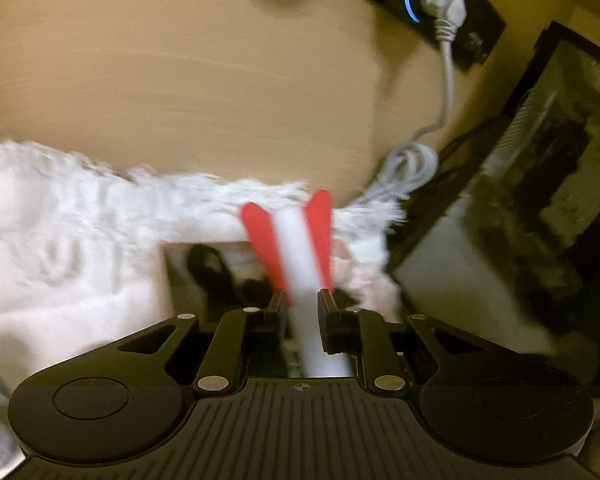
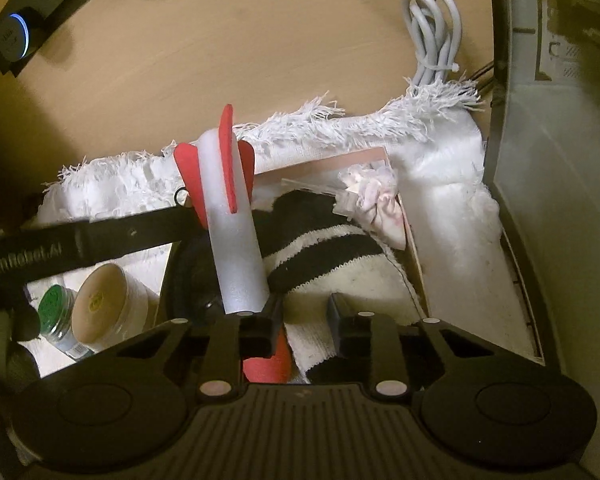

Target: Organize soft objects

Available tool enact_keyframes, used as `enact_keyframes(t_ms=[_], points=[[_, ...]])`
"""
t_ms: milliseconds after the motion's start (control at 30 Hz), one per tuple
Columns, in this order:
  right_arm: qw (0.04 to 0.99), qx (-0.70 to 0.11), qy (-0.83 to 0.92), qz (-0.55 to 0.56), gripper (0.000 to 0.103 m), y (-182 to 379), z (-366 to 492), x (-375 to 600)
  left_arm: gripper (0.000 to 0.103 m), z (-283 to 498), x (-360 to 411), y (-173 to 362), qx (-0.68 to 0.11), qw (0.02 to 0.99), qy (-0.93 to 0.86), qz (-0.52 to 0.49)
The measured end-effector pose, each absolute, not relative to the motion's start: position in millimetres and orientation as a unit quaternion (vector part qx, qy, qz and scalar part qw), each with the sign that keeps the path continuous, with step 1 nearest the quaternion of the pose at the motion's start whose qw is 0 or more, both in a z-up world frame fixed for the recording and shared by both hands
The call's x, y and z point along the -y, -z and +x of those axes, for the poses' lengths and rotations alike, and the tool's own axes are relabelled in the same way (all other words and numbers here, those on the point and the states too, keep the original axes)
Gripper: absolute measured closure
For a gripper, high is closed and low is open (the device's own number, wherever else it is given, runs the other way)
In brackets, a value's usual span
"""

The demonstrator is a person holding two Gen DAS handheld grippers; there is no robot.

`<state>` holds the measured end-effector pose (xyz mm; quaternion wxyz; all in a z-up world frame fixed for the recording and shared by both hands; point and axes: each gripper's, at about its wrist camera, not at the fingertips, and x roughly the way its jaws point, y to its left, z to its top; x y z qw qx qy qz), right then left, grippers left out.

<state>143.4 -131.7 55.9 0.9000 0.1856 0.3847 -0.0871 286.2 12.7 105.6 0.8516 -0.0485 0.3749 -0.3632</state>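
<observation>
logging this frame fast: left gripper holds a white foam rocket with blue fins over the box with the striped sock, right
Not quite. The fins are red, not blue, as the right wrist view shows clearly. The rest stands: the left gripper holds the white foam rocket over the box with the striped sock.

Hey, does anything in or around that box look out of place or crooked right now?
Yes. The foam rocket stands nearly upright over the box, fins up, clamped by the left gripper, rather than lying among the soft things like the striped sock. A small pinkish fabric pouch slumps against the box's corner.
</observation>
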Motion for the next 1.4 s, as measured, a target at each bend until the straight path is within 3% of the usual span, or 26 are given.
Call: enact_keyframes(t_ms=[100, 233, 700, 800, 867, 1000, 1100, 1200, 1400], points=[[0.912, -0.368, 0.092, 0.153, 0.078, -64, 132, 117, 0.081, 288, 0, -103, -0.392, 0.833, 0.387, -0.060], [0.930, -0.327, 0.102, 0.133, 0.078, -70, 113, 112, 0.079, 287, 24, -87, -0.404, 0.830, 0.384, 0.008], [0.918, -0.340, 0.112, 0.172, 0.076, -37, 128, 120, 0.078, 288, 27, -85, -0.393, 0.829, 0.397, 0.036], [0.921, -0.332, 0.114, 0.169, 0.076, -34, 127, 119, 0.071, 289, 26, -84, -0.392, 0.827, 0.401, 0.031], [0.924, -0.332, 0.114, 0.153, 0.076, -33, 129, 116, 0.058, 291, 25, -82, -0.389, 0.828, 0.402, 0.027], [0.928, -0.334, 0.099, 0.132, 0.076, -46, 120, 117, 0.061, 294, 20, -72, -0.390, 0.831, 0.397, -0.012], [0.937, -0.320, 0.112, 0.087, 0.070, -58, 92, 103, 0.062, 290, 13, -79, -0.381, 0.834, 0.397, -0.030], [0.950, -0.298, 0.083, 0.039, 0.044, -54, 49, 80, 0.062, 269, -3, -97, -0.337, 0.863, 0.377, -0.016], [0.924, -0.379, 0.028, 0.034, 0.043, -2, 13, 72, 0.063, 186, -57, -109, -0.275, 0.917, 0.287, -0.037]])
